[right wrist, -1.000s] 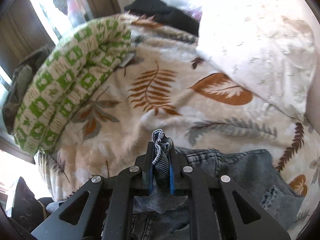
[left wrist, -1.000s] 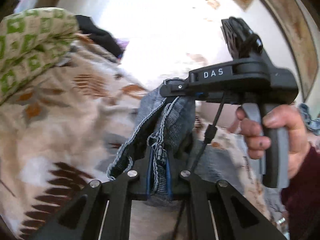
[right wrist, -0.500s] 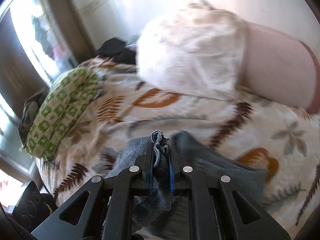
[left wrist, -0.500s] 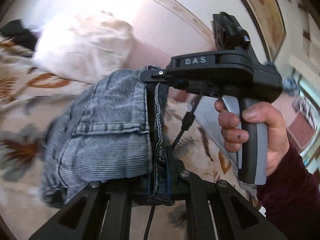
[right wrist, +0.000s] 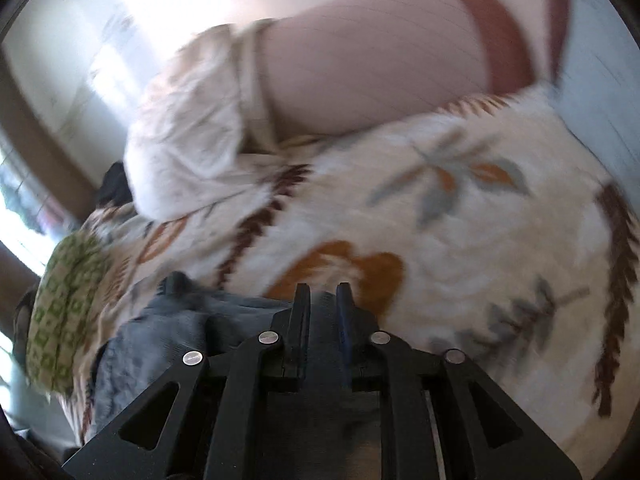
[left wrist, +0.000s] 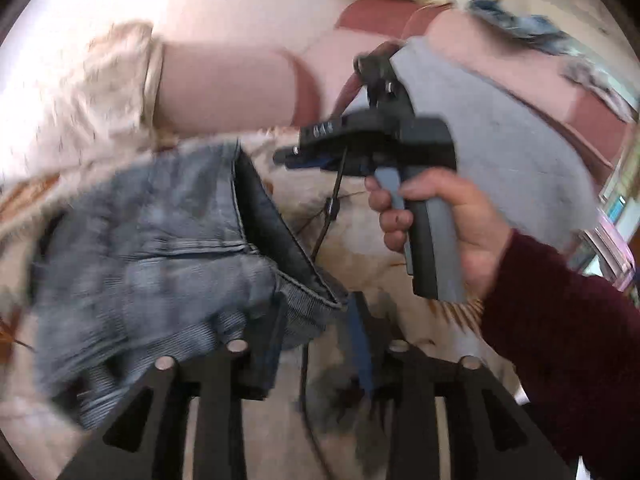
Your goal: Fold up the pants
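Since the earlier frames both hands have swung across the bed and let go of the denim, which was pinched in both claws. In the left wrist view the pants [left wrist: 160, 248] now lie bunched on the leaf-print blanket [left wrist: 360, 240], left of centre. Their hem is just at the left gripper [left wrist: 320, 340], whose jaws have just been opening; blur makes it hard to be sure, but no cloth seems pressed between the pads. Further right, the right gripper [left wrist: 288, 158] hangs clear of the denim, held by the person's hand [left wrist: 448, 224]. In its own view the right gripper [right wrist: 322, 320] stands with a narrow gap between its jaws and nothing in it, the pants [right wrist: 168, 332] lower left. The denim looks heavy, soft and floppy, not slippery; I would take it at the stiffer waistband or hem seams.
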{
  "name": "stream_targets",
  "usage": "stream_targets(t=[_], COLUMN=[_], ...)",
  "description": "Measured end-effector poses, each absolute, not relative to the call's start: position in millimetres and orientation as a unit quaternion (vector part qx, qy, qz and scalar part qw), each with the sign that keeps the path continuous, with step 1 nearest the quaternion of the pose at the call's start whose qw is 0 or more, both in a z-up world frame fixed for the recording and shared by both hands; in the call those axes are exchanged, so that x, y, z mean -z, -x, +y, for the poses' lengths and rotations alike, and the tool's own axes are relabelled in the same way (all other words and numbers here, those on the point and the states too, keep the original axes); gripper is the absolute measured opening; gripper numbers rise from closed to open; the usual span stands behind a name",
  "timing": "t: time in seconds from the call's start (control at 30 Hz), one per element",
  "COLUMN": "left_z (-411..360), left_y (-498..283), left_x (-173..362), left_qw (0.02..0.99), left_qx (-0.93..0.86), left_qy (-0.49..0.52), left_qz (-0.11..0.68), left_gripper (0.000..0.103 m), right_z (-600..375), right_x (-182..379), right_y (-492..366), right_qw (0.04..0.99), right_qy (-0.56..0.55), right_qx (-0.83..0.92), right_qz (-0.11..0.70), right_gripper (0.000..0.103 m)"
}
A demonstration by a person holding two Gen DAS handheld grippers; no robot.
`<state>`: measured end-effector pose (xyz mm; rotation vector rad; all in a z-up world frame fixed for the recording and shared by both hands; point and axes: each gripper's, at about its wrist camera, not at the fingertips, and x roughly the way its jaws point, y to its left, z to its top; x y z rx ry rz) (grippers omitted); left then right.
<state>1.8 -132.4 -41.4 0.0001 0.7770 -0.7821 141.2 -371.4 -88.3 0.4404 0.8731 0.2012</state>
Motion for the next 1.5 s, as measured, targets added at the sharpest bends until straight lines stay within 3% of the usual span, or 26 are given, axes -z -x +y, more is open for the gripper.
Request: stream_targets(t=[0.1,0.17,0.27,0.33,0.5,0.7,0.83,0.87,1.13,1.33,1.5], left_z=[-90,-58,-25,-3,21,-1,-26,-33,-96,-105,-77], left_y=[7,-3,-27,-40,-61,-47,-44,-43,-43,-44,-46], left_x=[20,12,20,32,65,72,68,67,61,69,50], left_qw=[0.878,0.897,0.910,0.908,0.886,0.881,0.880,0.880,0.878,0.866,0.869], left_qx=[0.341,0.304,0.234,0.215,0.192,0.200,0.205,0.207,0.229,0.231,0.221], left_qy=[-0.008,-0.001,-0.025,-0.007,0.043,0.033,0.000,-0.010,-0.052,-0.057,-0.039], left_qz=[0.336,0.322,0.341,0.359,0.419,0.428,0.428,0.427,0.417,0.439,0.441], left_gripper=[0.048,0.050,0.050,0.050,0.047,0.034,0.026,0.026,0.026,0.028,0.028], right_z=[-375,-367,-345,-322,-289,-286,-281,-282,-318,-340,-330], right_x=[71,56,40,42,75,93,91,89,72,125,111], right_y=[-115,-95,-61,-46,-32,-38,-39,-39,-41,-60,-53], right_qw=[0.876,0.867,0.858,0.842,0.808,0.779,0.778,0.783,0.846,0.802,0.802], right_qy=[-0.235,-0.251,-0.265,-0.273,-0.307,-0.352,-0.349,-0.344,-0.296,-0.297,-0.273], right_qx=[-0.123,-0.147,-0.192,-0.216,-0.211,-0.227,-0.241,-0.237,-0.138,-0.083,-0.117], right_qz=[0.403,0.404,0.396,0.413,0.457,0.466,0.463,0.461,0.422,0.511,0.519], right_gripper=[0.015,0.037,0.054,0.059,0.059,0.056,0.020,0.018,0.015,0.015,0.021])
